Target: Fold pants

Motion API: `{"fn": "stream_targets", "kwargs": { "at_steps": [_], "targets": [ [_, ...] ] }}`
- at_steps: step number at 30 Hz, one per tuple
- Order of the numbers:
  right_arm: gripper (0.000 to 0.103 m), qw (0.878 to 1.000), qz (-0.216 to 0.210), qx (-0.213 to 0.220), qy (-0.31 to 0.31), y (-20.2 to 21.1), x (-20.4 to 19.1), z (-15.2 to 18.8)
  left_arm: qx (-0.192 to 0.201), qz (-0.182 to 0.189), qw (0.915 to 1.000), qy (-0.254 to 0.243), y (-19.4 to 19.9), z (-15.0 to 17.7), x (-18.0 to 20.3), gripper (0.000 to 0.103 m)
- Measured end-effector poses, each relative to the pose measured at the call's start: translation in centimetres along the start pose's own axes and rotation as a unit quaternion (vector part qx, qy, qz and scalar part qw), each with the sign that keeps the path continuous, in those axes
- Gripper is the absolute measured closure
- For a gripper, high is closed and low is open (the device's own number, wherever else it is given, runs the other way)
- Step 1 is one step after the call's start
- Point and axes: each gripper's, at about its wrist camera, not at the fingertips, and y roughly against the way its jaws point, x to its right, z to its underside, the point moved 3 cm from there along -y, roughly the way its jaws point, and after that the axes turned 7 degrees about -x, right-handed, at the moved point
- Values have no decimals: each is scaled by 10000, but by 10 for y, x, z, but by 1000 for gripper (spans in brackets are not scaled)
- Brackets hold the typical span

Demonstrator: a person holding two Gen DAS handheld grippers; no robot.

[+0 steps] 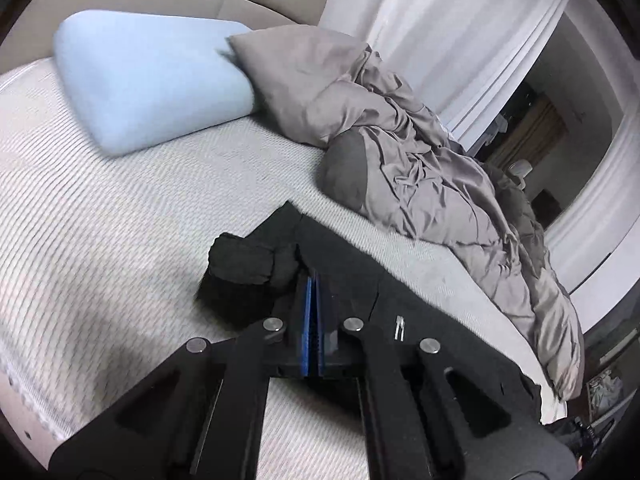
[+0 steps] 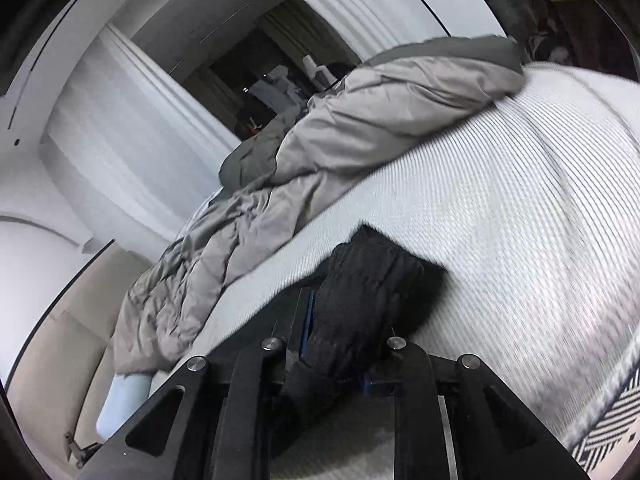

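The black pants lie on the white ribbed mattress, part flat, part bunched. In the left wrist view my left gripper is shut, blue pads pressed together on the pants' edge, a bunched fold hanging to its left. In the right wrist view my right gripper is shut on a thick bunched part of the pants, held just above the mattress. The right finger is hidden by the cloth.
A light blue pillow and a grey pillow lie at the head of the bed. A crumpled grey duvet runs along the far side, also in the right wrist view. White wardrobe panels stand behind.
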Motion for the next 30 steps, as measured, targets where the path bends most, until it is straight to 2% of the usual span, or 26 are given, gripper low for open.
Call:
{"fn": "stream_targets", "kwargs": {
  "at_steps": [4,6,7,9,10,11,13,14,15,17,19,20,22,24,26,28,29,30],
  "targets": [
    [85,9991,389,-107,97,-68,-27,-49,-169,-359,9992,-73,-71,-55,32,103],
    [85,9981,555,-270,46,-109,-33,-66,-191,-815,9964,-123,-114,-83,38,102],
    [85,9965,769,-325,41,-134,-35,-79,-308,-916,9952,-138,-140,-96,38,101],
    [72,9938,984,-515,63,-174,-36,-93,-707,-994,9925,-113,-173,-108,32,94],
    [57,9906,1213,-633,59,-193,-29,-99,-893,-1071,9902,-84,-185,-111,28,94],
    [52,9884,1366,-669,20,-202,-23,-100,-900,-1092,9899,-124,-186,-113,27,94],
    [50,9872,1454,-650,-52,-206,-16,-99,-736,-1010,9916,-332,-177,-110,26,87],
    [43,9872,1467,-623,1,-203,-16,-97,-678,-984,9917,-473,-169,-108,25,74],
    [40,9869,1505,-568,134,-199,-18,-93,-663,-1060,9902,-628,-162,-105,23,56],
    [33,9842,1648,-447,466,-184,-24,-81,-531,-1181,9886,-763,-150,-101,15,43],
    [28,9846,1622,-289,584,-166,-32,-67,-518,-1205,9880,-819,-147,-97,6,42],
    [23,9863,1522,-237,586,-157,-34,-58,-684,-1226,9864,-851,-151,-93,0,41],
    [20,9908,1222,-231,534,-142,-37,-36,-1063,-1152,9835,-907,-164,-79,-14,41],
    [20,9928,1019,-315,545,-135,-46,-21,-1280,-1105,9796,-1085,-177,-70,-12,42],
    [20,9913,914,-470,826,-130,-62,-4,-1381,-1198,9709,-1544,-192,-58,-5,42],
    [20,9895,908,-429,1044,-122,-73,13,-1262,-1478,9599,-2019,-204,-47,2,53],
    [19,9887,875,-430,1138,-120,-78,19,-1189,-1677,9527,-2237,-209,-41,7,64],
    [19,9883,849,-422,1193,-118,-81,24,-1167,-1786,9477,-2376,-211,-38,10,67]
  ]
}}
